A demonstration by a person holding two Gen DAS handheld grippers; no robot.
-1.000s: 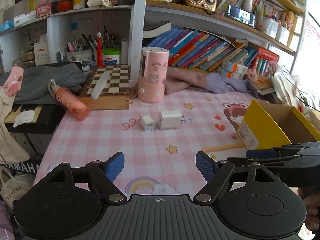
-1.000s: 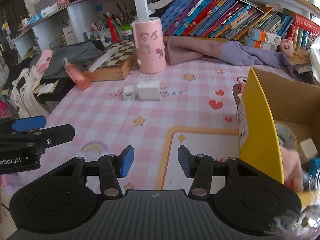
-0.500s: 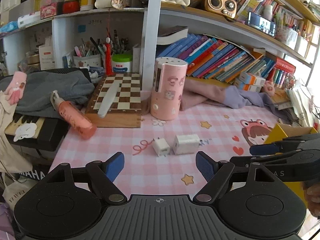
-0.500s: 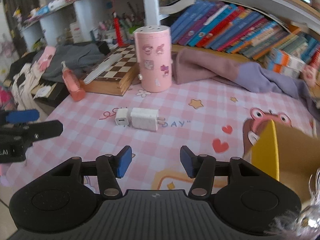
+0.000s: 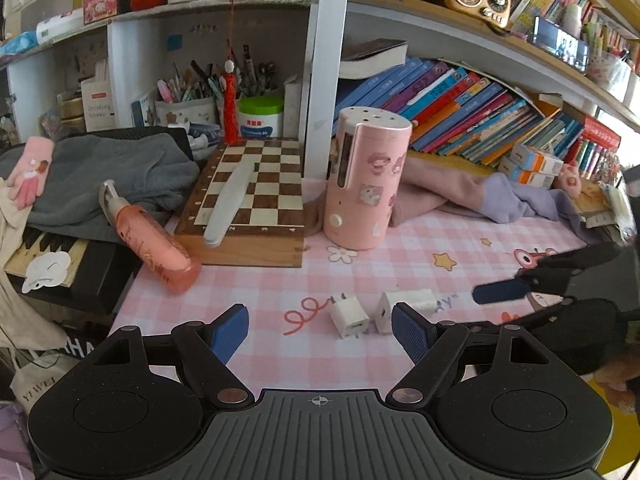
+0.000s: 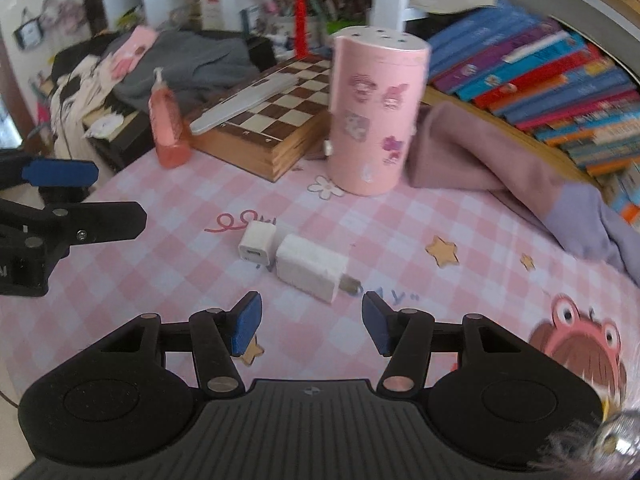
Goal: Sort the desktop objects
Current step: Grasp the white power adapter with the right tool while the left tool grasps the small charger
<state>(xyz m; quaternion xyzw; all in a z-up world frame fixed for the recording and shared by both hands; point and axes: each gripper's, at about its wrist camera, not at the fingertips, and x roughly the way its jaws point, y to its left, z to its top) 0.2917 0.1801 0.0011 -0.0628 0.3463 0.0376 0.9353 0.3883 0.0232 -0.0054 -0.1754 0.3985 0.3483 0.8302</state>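
— Lying side by side on the pink checked tablecloth [image 6: 460, 216] are two white plug-in chargers: a small cube-shaped white charger [image 6: 257, 241] and a larger white block charger with metal prongs [image 6: 310, 267]. Are they seen to touch?

— In the right wrist view they are just beside each other, apparently in contact at one corner; in the left wrist view the small cube-shaped white charger [image 5: 349, 316] and the larger block [image 5: 404, 307] are shown with a narrow gap, so contact cannot be settled.

— How are the grippers held?

— The right gripper [image 6: 310, 325] is seen with its blue-padded fingers spread wide and nothing held between them; the larger charger lies just ahead of the gap. The left gripper [image 5: 320, 330] is likewise spread wide and empty, with both chargers lying ahead, between its fingertips. Each gripper is caught at the edge of the other's view.

— And what is found around them?

— A tall pink cylindrical canister with cartoon stickers [image 6: 376, 114] is stood upright behind the chargers. To its left a wooden chessboard box [image 6: 276, 120] is placed, with a long pale grey case [image 6: 244, 104] laid across it, and a pink pump bottle [image 6: 168, 128] is propped tilted at the board's near corner. A mauve and lilac cloth [image 6: 500, 168] is heaped to the right, below a row of leaning books [image 6: 552, 72].
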